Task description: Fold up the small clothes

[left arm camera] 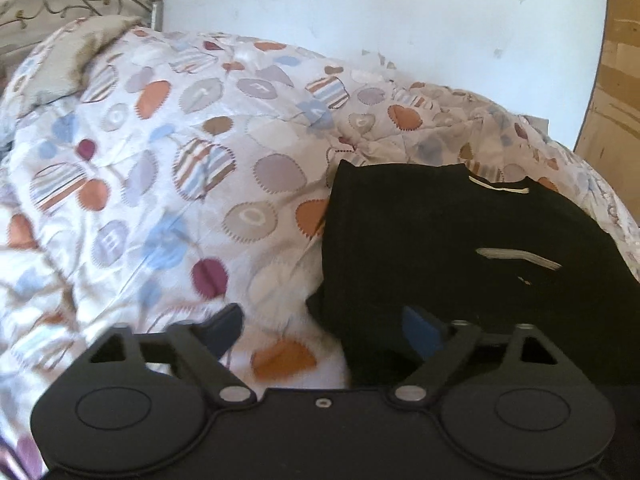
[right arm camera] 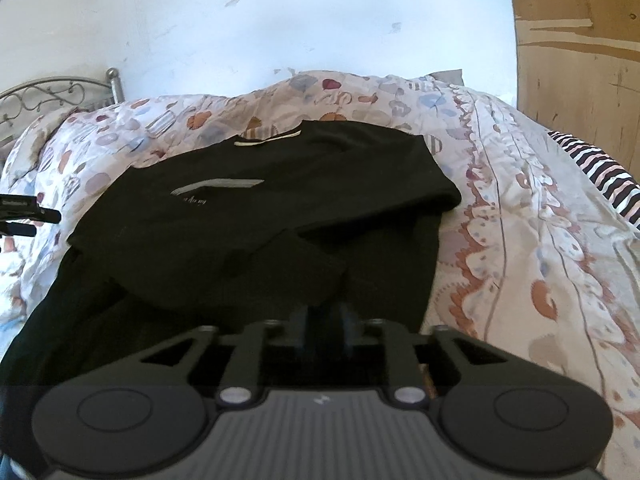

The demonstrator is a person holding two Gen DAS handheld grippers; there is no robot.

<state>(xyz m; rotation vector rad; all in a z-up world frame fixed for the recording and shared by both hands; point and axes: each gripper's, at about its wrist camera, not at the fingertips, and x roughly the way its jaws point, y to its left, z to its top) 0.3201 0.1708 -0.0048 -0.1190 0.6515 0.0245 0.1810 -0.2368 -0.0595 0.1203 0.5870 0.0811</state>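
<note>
A black top [right arm camera: 260,216] with a grey chest print lies on the patterned quilt, both sleeves folded in across the body. It also shows in the left wrist view [left arm camera: 460,248] at the right. My left gripper [left arm camera: 324,330] is open, hovering over the garment's near left edge, one finger over the quilt, the other over the black cloth. My right gripper [right arm camera: 324,320] has its jaws close together on the near hem of the top, the cloth dark between them. The left gripper's fingers [right arm camera: 28,216] show at the far left of the right wrist view.
The quilt [left arm camera: 160,160] covers the bed in rumpled folds. A metal bedhead [left arm camera: 60,0] stands at the back left against a white wall. A wooden panel [right arm camera: 580,60] stands at the right. A striped cloth [right arm camera: 596,172] lies at the bed's right edge.
</note>
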